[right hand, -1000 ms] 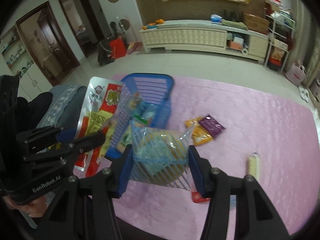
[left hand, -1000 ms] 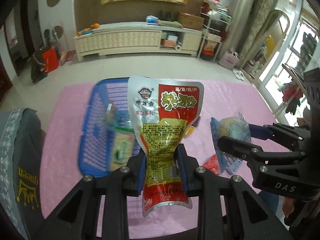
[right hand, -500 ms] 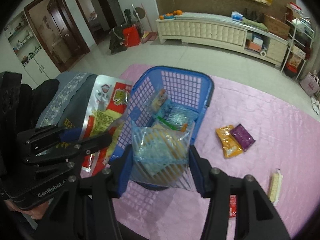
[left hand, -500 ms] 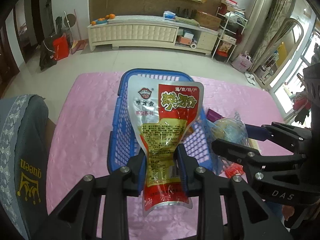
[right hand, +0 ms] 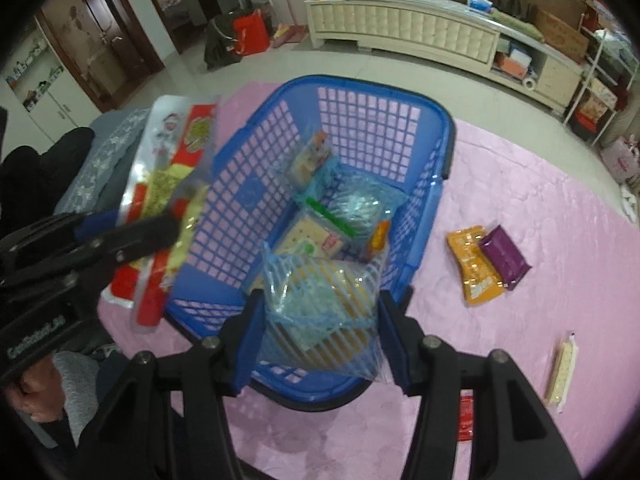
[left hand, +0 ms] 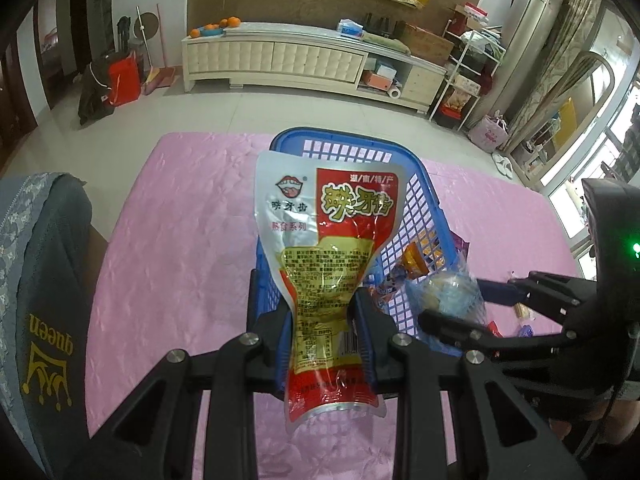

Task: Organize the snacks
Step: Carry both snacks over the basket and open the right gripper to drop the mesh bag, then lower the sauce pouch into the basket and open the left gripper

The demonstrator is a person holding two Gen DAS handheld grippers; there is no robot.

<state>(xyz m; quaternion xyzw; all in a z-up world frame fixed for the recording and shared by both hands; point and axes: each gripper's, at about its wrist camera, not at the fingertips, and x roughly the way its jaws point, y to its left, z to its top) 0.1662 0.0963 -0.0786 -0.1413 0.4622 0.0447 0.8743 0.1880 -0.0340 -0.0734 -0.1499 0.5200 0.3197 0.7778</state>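
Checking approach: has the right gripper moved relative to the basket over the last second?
Yes. The right gripper and its striped bag moved over the basket, which was ahead-left before.

Words on the snack pouch, the cloth and a gripper

A gold "queen" with a crown is showing upside down on the grey cloth (left hand: 48,352) at lower left. Chinese writing is sitting on the red and silver pouch (left hand: 328,248). Blurry "GenRobot" is showing on the left gripper (right hand: 128,236).
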